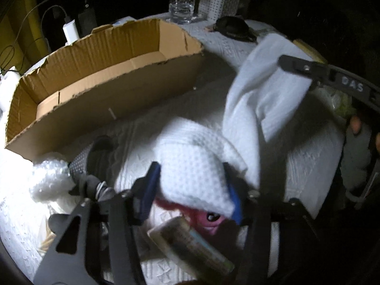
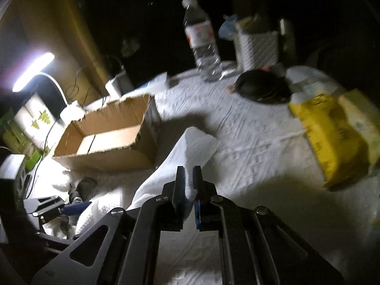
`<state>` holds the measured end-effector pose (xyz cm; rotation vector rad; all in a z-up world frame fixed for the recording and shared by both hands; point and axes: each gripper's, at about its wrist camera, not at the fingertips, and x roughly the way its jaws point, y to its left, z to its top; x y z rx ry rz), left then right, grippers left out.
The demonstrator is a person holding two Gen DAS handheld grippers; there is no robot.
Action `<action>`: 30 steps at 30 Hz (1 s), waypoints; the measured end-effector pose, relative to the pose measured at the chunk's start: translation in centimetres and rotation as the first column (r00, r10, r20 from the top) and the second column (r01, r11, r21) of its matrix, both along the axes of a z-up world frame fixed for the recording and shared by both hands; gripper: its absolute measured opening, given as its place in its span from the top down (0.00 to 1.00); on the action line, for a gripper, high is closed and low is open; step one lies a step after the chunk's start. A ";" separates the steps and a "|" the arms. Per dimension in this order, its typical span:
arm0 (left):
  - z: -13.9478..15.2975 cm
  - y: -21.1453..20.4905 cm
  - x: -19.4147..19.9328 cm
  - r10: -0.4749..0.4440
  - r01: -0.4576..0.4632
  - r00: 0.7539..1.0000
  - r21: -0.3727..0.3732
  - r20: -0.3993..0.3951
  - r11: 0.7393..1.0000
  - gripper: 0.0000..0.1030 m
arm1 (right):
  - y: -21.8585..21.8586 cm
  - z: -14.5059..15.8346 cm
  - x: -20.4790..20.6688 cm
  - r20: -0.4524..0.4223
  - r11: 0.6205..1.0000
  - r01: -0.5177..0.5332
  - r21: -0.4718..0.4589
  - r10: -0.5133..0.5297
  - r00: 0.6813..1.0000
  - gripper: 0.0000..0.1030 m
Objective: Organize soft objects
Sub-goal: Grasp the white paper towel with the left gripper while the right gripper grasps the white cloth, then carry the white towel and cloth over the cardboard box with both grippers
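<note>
A: What surface am I working over?

B: I see a white quilted cover [image 2: 256,147] spread across the whole work surface. The room behind it is dark. A bright lamp bar [image 2: 33,71] glows at ten o'clock in my right view, before a yellowish wall.

A: Where are the soft things?

B: My right gripper [image 2: 188,173] has its jaws clenched on a fold of white cloth [image 2: 171,166]. The cloth drapes away toward seven o'clock. My left gripper [image 1: 190,178] has a white waffle-textured pad [image 1: 192,166] between its blue fingers [image 1: 149,185], which press its sides. Something pink [image 1: 211,220] peeks out beneath it, with a blurred packet [image 1: 190,247] at six o'clock.

A: And the container?

B: An open cardboard box [image 1: 102,109] sits at ten o'clock in the left view, its torn rim upward. Crumpled bubble wrap [image 1: 49,178] lies just beside its near corner.

A: Anything further back?

B: A clear water bottle [image 2: 201,38] stands at twelve o'clock, a white patterned holder [image 2: 258,47] beside it, a dark object [image 2: 258,85] near them. A yellow package [image 2: 332,137] lies at three o'clock.
</note>
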<state>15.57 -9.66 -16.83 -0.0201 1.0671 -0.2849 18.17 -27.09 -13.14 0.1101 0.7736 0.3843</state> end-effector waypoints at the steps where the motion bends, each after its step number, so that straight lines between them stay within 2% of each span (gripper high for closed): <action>1: 0.1 0.2 -0.1 0.001 -0.001 1.000 -0.009 0.007 1.000 0.57 | -0.3 0.5 -0.3 0.011 1.000 0.007 0.003 -0.007 1.000 0.93; 5: 0.9 0.8 -0.6 -0.004 0.006 0.999 -0.059 0.033 0.998 0.71 | -1.0 2.1 -1.4 0.049 1.000 0.024 0.016 -0.024 0.998 0.94; 7: 1.4 1.0 -0.9 -0.001 0.004 0.999 -0.071 0.043 0.997 0.73 | -1.1 3.0 -1.9 0.071 0.999 0.028 0.018 -0.029 0.997 0.95; 9: 1.9 1.2 -1.1 -0.001 0.006 0.998 -0.077 0.064 0.997 0.79 | -1.1 3.8 -2.4 0.095 1.000 0.020 0.021 -0.022 0.995 0.95; 13: 2.8 1.5 -1.4 -0.004 0.015 0.996 -0.114 0.093 0.993 0.79 | 0.0 2.6 -2.0 0.038 1.000 -0.017 0.022 0.016 0.999 0.95; 14: 3.0 1.6 -1.4 -0.002 0.014 0.995 -0.116 0.100 0.993 0.79 | 0.5 1.7 -1.6 0.000 0.999 -0.031 0.032 0.031 1.000 0.87; 15: 3.2 1.7 -1.5 -0.001 0.014 0.994 -0.119 0.109 0.993 0.79 | 1.0 0.7 -1.3 -0.035 0.998 -0.044 0.039 0.046 0.998 0.67; 17: 3.7 2.1 -1.7 0.007 0.008 0.992 -0.123 0.125 0.992 0.80 | 2.2 -1.4 -0.6 -0.100 0.997 -0.061 0.055 0.066 0.993 0.40; 20: 4.3 2.9 -2.2 0.023 -0.005 0.990 -0.128 0.140 0.992 0.80 | 4.0 -4.1 -0.1 -0.167 0.996 -0.067 0.056 0.076 0.983 0.39; 25: 5.0 4.5 -2.8 0.047 -0.025 0.986 -0.137 0.161 0.990 0.80 | 6.9 -6.0 0.4 -0.194 0.996 -0.090 -0.024 0.083 0.978 0.38; 30: 5.3 5.5 -3.1 0.063 -0.036 0.982 -0.145 0.181 0.989 0.80 | 9.1 -6.5 -0.1 -0.147 0.986 -0.071 -0.150 0.049 0.988 0.36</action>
